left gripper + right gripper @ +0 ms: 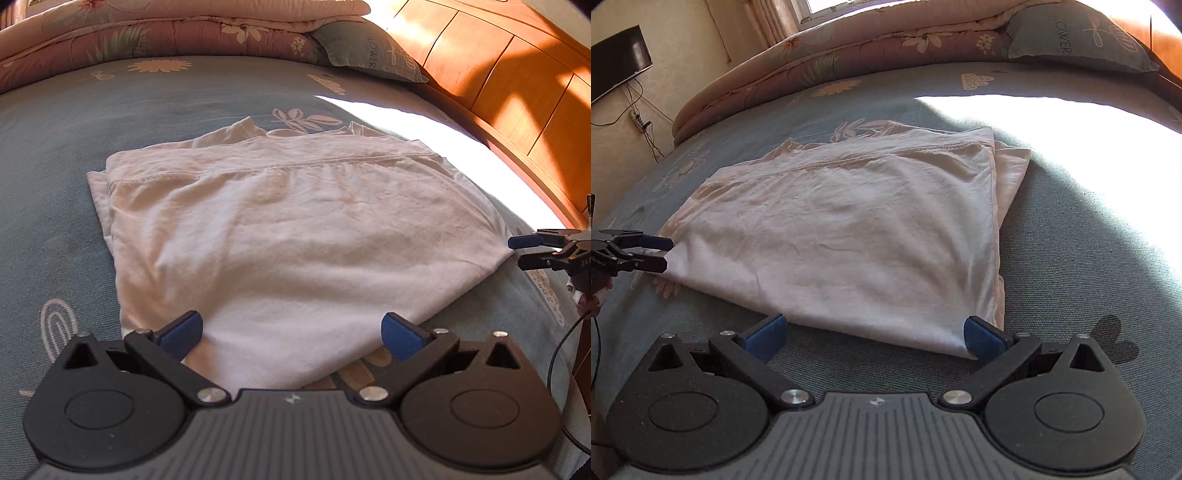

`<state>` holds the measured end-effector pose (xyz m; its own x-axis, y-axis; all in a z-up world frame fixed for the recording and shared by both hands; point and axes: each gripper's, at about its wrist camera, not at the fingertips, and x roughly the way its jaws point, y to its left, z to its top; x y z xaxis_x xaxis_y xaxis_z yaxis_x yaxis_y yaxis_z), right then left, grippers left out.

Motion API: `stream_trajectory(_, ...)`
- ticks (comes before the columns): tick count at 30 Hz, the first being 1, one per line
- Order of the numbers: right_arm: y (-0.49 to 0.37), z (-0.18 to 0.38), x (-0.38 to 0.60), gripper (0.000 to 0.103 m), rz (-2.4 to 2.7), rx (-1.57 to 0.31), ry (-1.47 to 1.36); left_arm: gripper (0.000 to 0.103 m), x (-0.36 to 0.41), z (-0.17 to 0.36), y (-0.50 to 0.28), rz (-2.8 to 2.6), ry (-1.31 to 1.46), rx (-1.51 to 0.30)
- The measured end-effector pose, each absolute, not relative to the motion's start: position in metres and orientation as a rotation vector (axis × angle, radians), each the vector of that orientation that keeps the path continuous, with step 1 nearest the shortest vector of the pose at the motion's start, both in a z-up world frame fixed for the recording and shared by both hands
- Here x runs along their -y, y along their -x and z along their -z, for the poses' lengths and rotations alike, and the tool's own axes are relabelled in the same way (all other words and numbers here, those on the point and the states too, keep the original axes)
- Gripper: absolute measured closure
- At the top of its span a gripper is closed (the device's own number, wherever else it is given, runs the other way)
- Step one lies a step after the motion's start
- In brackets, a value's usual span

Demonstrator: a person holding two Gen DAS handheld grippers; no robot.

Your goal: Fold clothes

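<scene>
The folded white shirt (295, 236) lies flat mid-bed (55, 221), its hem at twelve o'clock. The left gripper (291, 332) gapes wide at one near corner; the right gripper (875, 332), equally spread, sits at the other. Both hold nothing.

Home bedroom: bed (1071, 229) with blue floral sheet, folded quilt (827, 62), pillow (1078, 44), wooden headboard (498, 85), wall-mounted TV (617, 61).
</scene>
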<state>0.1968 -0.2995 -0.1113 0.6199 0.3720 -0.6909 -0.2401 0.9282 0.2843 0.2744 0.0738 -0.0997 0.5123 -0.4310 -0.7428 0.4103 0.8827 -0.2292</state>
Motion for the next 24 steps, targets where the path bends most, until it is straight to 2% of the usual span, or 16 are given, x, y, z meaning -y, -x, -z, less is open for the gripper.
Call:
stream_trajectory(6, -0.221, 0.110, 0.357, 0.000, -0.264, -0.779, -0.439, 0.001, -0.070, 0.094, -0.266, 0.511, 0.058, -0.881)
stream_trajectory(9, -0.221, 0.101, 0.355, 0.000, -0.314, -0.715, -0.499, 0.001, -0.054, 0.086, -0.260, 0.593, 0.050, -0.843)
stream_trajectory(15, -0.225, 0.113, 0.274, 0.000, -0.284, -0.737, -0.176, 0.001, -0.021, 0.098, -0.275, 0.534, -0.009, -0.847)
stream_trajectory(21, -0.227, 0.126, 0.193, 0.000, -0.251, -0.746, 0.144, 0.001, -0.021, 0.114, -0.248, 0.459, -0.208, -0.830)
stream_trajectory(24, -0.205, 0.126, 0.205, 0.000, -0.270, -0.751, 0.126, 0.001, -0.030, 0.108, -0.226, 0.453, -0.261, -0.843)
